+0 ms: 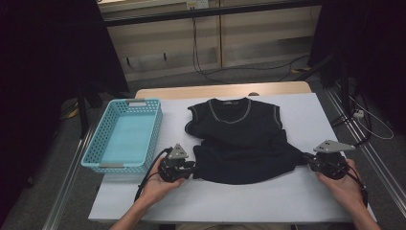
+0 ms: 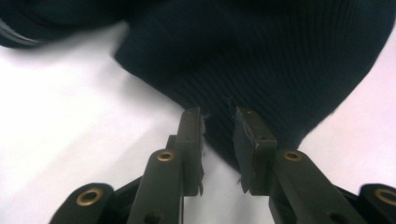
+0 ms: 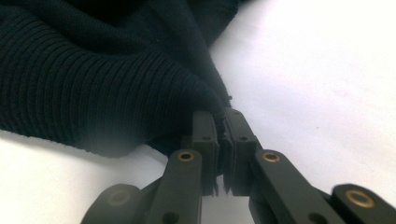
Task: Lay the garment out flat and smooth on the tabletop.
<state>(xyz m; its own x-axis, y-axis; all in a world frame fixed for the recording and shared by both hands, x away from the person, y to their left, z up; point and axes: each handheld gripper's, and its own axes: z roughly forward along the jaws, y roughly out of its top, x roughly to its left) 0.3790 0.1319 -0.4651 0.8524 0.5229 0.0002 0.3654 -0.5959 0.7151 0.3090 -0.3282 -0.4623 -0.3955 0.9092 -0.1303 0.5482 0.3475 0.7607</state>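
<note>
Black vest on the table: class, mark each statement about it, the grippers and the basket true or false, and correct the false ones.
1. The right gripper is clamped on the black vest. True.
2. The left gripper pinches the vest tight. False: its jaws stand apart, with cloth between them.
3. The vest lies inside the blue basket. False: it lies on the white table, beside the basket.
4. The vest's neckline points away from the person. True.

The white table (image 1: pixel 306 191) stands on a grey floor (image 1: pixel 48 182) in dim light. Past its far edge runs a pale wooden wall panel (image 1: pixel 258 38), with black cables (image 1: pixel 201 67) trailing down onto the floor. Dark curtains (image 1: pixel 43 57) hang at the far left and right. Metal rails (image 1: pixel 378 172) flank the table.
</note>
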